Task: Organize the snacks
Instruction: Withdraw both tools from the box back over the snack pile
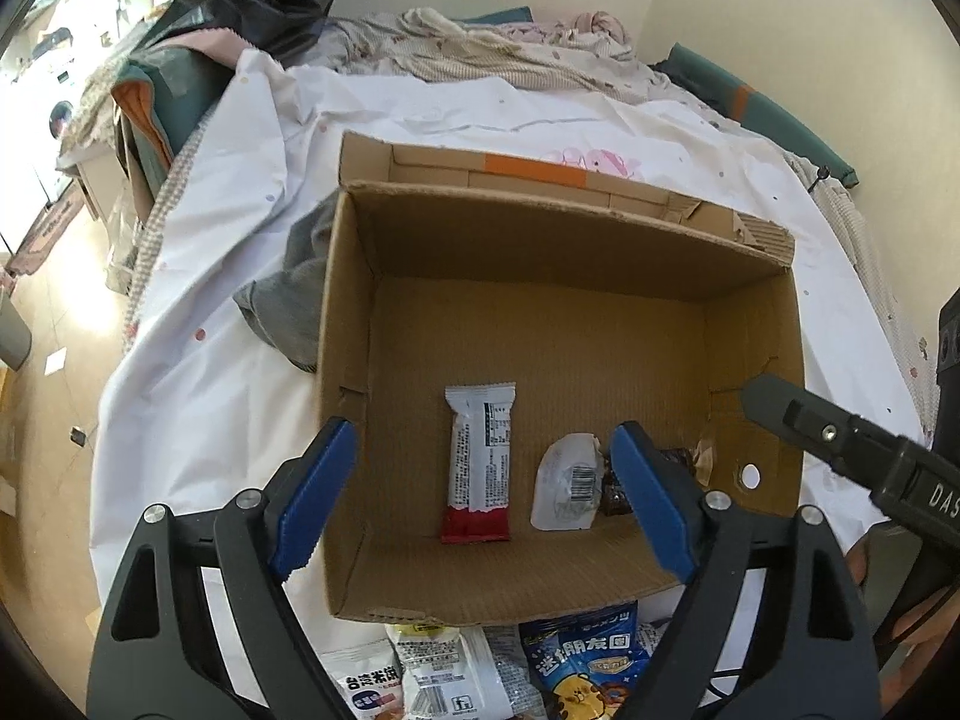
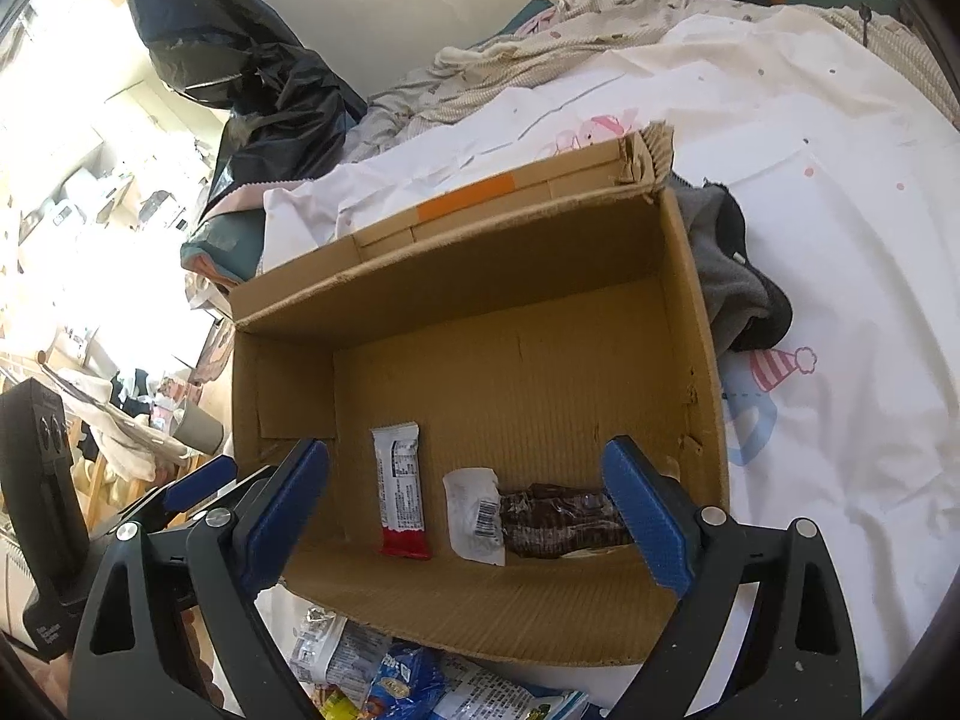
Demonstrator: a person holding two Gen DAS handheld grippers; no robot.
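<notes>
Bed sheets are sagging under your box (image 1: 540, 252); both jaws are gaping empty, and pushing its near wall risks tipping the bar (image 1: 480, 462).

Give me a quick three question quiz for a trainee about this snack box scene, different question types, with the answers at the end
1. True or false: the cardboard box holds no snacks yet.
2. Multiple choice: the red-and-white snack bar lies A) on the bedsheet, B) on the box floor, C) between gripper fingers.
3. Fill in: the brown snack in clear wrap lies beside the bar, and both the left gripper and right gripper are ____.

Key: 1 false; 2 B; 3 open, holding nothing.
</notes>
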